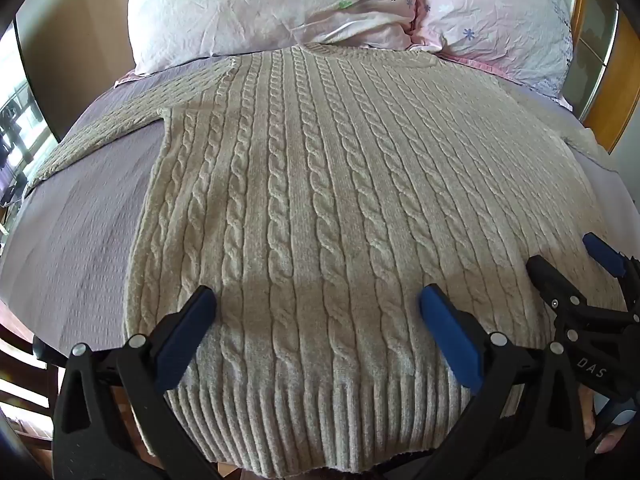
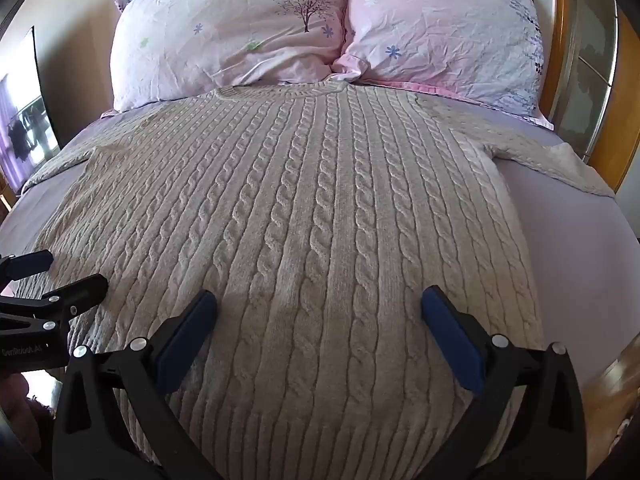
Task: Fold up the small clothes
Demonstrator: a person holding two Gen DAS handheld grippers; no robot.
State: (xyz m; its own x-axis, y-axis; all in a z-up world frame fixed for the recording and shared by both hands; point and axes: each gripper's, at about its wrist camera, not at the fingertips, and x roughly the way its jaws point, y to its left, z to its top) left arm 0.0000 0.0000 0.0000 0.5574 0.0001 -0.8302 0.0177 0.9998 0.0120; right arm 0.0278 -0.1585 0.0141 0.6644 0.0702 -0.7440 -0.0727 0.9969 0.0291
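Both grippers, left (image 1: 318, 306) and right (image 2: 320, 308), hover with jaws wide open and holding nothing over the hem of the sweater (image 1: 320, 184), which lies flat on the bed (image 1: 80, 220) below the pillows (image 2: 224, 36). Looks thick, soft, floppy and kinda heavy, so I'd pinch the ribbed hem corners.

Soft daylight enters from the window (image 1: 16, 136) at left; sharp centre, strong fisheye bending and dark corners
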